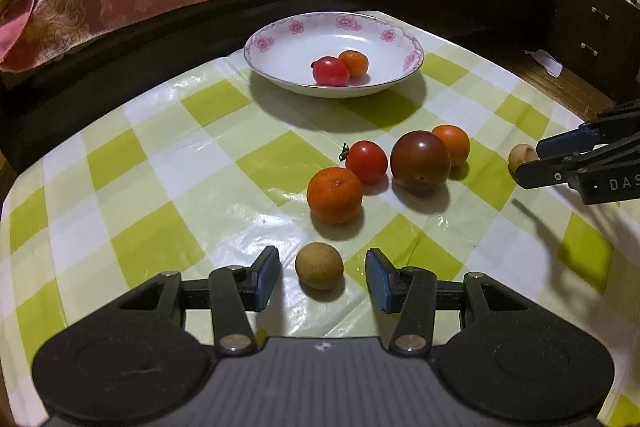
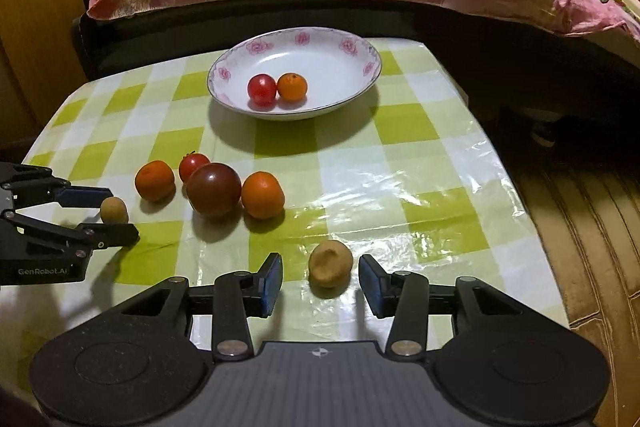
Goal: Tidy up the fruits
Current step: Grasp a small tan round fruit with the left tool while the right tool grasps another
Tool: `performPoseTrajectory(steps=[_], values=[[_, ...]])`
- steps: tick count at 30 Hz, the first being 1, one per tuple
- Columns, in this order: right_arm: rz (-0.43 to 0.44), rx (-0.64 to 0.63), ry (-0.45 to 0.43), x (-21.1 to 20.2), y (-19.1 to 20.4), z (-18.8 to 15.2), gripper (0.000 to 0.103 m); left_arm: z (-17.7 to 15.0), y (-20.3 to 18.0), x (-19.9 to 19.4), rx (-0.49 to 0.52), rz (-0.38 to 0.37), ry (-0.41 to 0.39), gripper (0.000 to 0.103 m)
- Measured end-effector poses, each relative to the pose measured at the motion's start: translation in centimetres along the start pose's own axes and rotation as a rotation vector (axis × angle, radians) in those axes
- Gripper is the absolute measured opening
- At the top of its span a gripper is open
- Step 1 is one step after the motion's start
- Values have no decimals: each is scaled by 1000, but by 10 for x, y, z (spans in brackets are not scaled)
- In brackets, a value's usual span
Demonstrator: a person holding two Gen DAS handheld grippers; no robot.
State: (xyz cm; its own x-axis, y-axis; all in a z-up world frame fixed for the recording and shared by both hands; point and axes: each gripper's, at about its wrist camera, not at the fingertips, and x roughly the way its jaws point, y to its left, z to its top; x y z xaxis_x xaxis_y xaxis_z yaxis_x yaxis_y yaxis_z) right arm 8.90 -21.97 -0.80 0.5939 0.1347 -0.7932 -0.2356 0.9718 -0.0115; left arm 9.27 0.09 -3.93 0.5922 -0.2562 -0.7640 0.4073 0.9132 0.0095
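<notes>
Black left claw point(image 1: 322, 277), blue pads point(image 1: 266, 277), silver screws

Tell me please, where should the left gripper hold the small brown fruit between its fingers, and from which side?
Grip the small brown fruit across its widest middle, coming down from above and behind, as the left gripper already points. It is round and stands free on the tablecloth, apart from the orange, so a pad fits each side.

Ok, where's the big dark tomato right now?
The big dark tomato sits on the checked tablecloth near the middle of both views, touching a small orange and beside a red tomato, nearer than the plate.
</notes>
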Motion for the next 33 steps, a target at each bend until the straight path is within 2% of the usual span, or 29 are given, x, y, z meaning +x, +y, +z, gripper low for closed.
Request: performPoseTrajectory(steps=[15,24,28,30,33], values=[[-4,11,19,11,-3,-3,39,-6,-2,-5,-2,12,-21,53],[-18,13,11,15,-5,-1,38,-5,-6,-5,9,3,-21,40],[-39,-5,10,16,-4,-1,31,-4,-9,-5,19,-2,-18,34],[-48,-7,8,15,-5,-1,23,-4,-9,-5,17,-2,-16,34],[-48,-11,11,15,-4,0,23,-3,-10,-5,18,-4,-12,33]])
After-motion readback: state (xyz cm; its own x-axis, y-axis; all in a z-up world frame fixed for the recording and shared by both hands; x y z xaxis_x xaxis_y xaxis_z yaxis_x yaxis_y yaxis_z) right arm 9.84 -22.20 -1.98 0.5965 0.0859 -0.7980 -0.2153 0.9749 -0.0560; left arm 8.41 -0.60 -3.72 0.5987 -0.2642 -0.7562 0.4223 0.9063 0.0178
